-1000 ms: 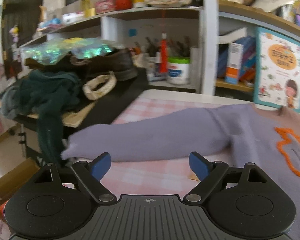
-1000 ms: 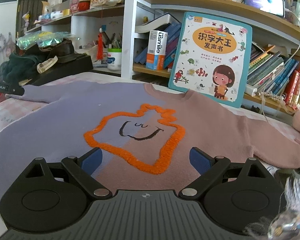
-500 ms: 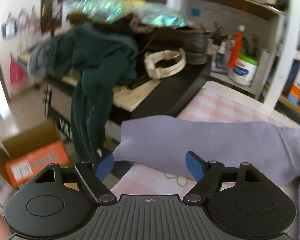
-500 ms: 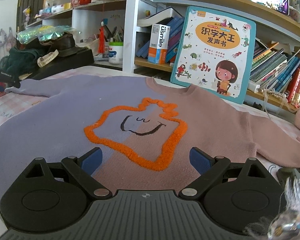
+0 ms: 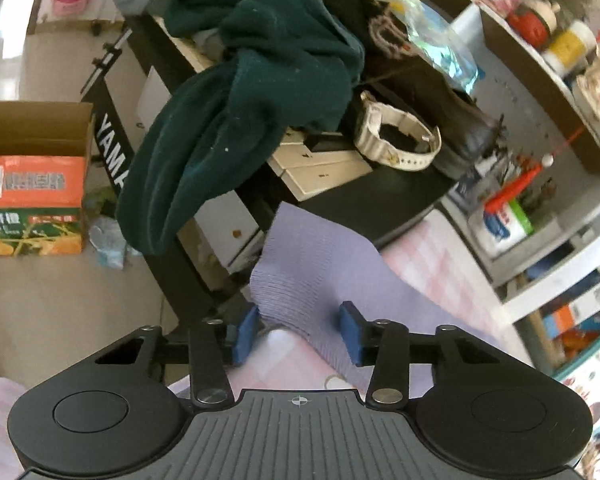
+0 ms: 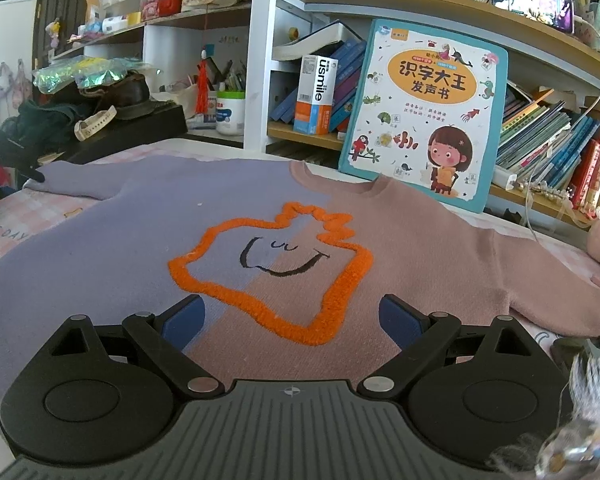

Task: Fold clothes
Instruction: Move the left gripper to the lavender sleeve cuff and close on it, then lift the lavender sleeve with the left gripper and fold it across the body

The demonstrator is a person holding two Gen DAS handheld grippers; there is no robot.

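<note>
My left hand-held gripper (image 5: 296, 334) closing around lilac sleeve cuff (image 5: 296, 276); right hand-held gripper (image 6: 292, 320) open over sweater (image 6: 260, 248). "usmile" box (image 6: 315, 94) beyond.

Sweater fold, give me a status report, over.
Left gripper closing, purple sleeve cuff between its fingers. Right gripper open, over the sweater front. Sweater flat, unfolded. Nothing blocking.
</note>
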